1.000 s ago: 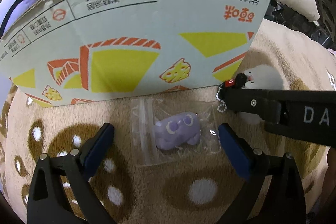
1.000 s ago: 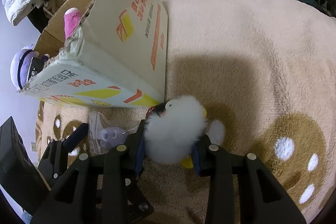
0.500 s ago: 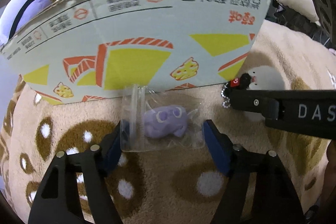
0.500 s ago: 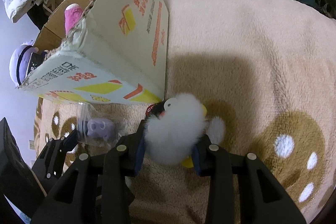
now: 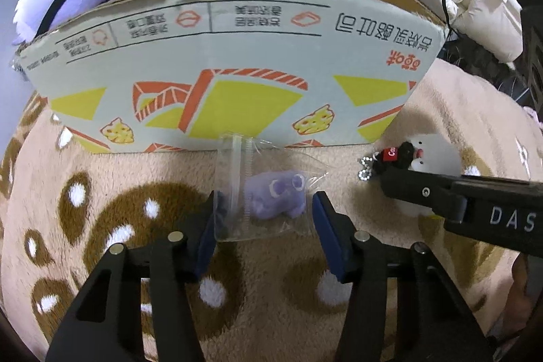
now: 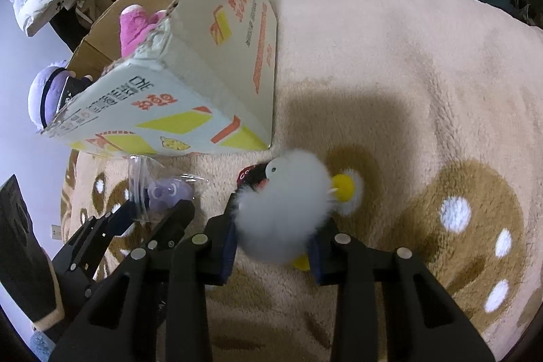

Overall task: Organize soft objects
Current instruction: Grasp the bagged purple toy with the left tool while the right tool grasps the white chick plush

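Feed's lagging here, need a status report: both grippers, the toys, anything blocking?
Left gripper closing around the bagged purple plush. Right gripper shut on the white penguin plush. Cardboard box stands open just beyond; nothing in the way.

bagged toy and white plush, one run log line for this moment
left hand-held gripper: closing around bagged toy | right hand-held gripper: shut on white plush
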A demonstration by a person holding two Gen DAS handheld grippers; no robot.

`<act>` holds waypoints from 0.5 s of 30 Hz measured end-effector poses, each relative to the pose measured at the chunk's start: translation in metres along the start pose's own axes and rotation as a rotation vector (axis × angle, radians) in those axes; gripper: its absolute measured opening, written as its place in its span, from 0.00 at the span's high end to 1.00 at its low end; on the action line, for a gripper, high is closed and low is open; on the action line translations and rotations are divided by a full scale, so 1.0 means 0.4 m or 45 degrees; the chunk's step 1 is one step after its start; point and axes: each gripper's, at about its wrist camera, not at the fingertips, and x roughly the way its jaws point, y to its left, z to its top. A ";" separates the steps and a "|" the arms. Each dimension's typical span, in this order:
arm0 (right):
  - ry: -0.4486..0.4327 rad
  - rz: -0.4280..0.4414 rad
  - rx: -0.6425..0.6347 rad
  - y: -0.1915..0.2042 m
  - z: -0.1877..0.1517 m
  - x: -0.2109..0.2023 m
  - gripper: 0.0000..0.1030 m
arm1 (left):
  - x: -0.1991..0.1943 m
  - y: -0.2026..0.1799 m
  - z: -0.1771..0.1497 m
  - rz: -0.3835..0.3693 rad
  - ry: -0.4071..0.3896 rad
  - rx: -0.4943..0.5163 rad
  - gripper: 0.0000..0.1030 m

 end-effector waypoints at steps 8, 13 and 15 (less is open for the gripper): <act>-0.006 -0.008 -0.012 0.019 0.001 -0.002 0.65 | 0.005 -0.022 -0.006 0.019 0.013 0.068 0.42; 0.007 -0.008 -0.006 0.013 0.004 0.007 0.65 | 0.020 -0.042 -0.010 0.027 0.030 0.099 0.35; 0.009 -0.005 -0.003 0.011 0.007 0.009 0.65 | 0.026 -0.054 -0.010 0.040 0.030 0.112 0.34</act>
